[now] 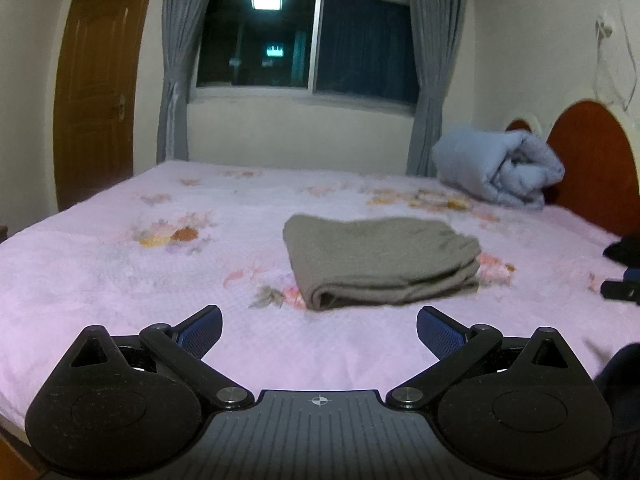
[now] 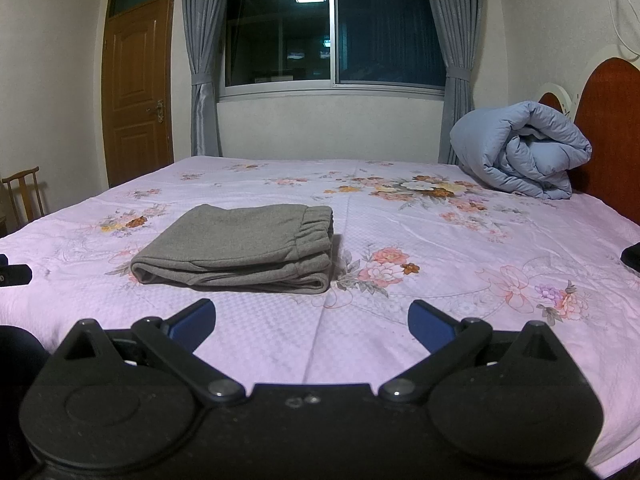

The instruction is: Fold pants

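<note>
The grey pants point(image 1: 380, 260) lie folded into a compact stack on the pink floral bed sheet point(image 1: 120, 264), elastic waistband to the right. They also show in the right wrist view point(image 2: 240, 248), left of centre on the sheet point(image 2: 440, 248). My left gripper point(image 1: 319, 332) is open and empty, hovering over the sheet just short of the pants. My right gripper point(image 2: 312, 326) is open and empty, in front of and to the right of the pants. Neither gripper touches the pants.
A rolled blue quilt point(image 2: 524, 148) lies at the far right by the red headboard point(image 2: 612, 132). Dark objects sit at the bed's right edge point(image 1: 624, 268). A wooden door point(image 2: 136, 88), a chair point(image 2: 24, 196) and a curtained window point(image 2: 332, 32) stand beyond the bed.
</note>
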